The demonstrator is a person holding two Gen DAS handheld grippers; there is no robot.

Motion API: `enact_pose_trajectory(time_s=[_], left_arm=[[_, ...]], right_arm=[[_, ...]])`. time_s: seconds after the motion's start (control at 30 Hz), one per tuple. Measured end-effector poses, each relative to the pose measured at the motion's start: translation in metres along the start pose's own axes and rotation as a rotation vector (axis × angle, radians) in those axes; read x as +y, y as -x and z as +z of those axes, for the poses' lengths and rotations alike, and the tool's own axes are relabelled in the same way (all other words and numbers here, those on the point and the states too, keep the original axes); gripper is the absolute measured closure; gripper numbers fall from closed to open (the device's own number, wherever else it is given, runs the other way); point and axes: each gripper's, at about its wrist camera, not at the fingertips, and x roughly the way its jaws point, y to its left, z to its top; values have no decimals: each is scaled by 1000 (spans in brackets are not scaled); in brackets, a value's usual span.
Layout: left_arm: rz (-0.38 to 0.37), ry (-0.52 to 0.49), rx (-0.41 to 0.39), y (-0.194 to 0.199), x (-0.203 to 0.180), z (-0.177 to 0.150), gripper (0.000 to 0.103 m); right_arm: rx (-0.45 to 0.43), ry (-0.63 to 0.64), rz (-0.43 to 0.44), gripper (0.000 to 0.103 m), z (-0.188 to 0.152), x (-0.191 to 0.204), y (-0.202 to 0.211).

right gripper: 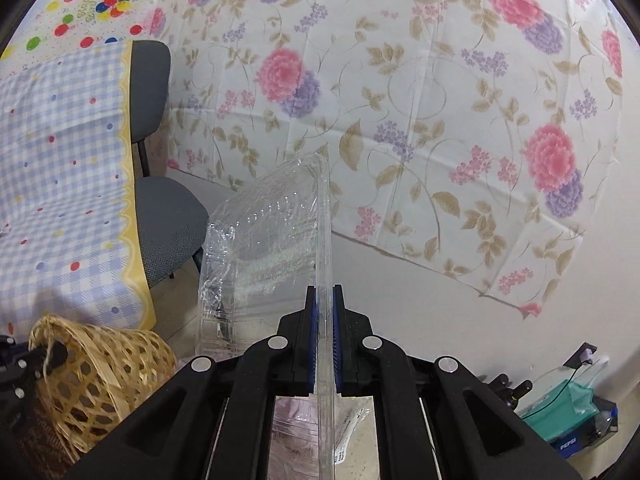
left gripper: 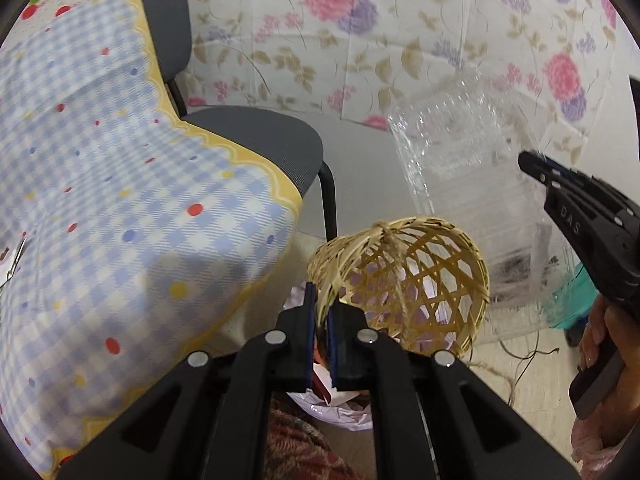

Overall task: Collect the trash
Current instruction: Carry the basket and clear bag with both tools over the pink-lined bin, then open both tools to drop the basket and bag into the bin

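Two hand-held grippers are working beside one grey chair (left gripper: 256,140). One, the left gripper (left gripper: 320,312), is clamping the rim of one woven bamboo basket (left gripper: 416,280) above a white trash bag (left gripper: 340,412). One, the right gripper (right gripper: 325,320), is pinching the edge of one clear plastic container (right gripper: 264,248), holding it upright.

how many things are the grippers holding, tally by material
woven bamboo: 1, the basket, held by the left gripper
clear plastic: 1, the food container, held by the right gripper
total: 2
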Motion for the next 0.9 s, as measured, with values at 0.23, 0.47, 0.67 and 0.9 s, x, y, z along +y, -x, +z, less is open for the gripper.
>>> enact_pose_trajectory(time_s=[0.23,0.47,0.67,0.9], left_arm=[[-1,-20,67,-27,-4,10,63],[-22,-9,53,-34,0,15,55],[69,36,-11,-9,16,10,50],[177,124,-75,26,49,-8,50]], right_arm=[[62,-28,99,66,3,5,-26],[123,-77,245,64,0,9,-34],[134,-21,282,64,-2,15,-10],[140,29,332,67,-11,37,20]])
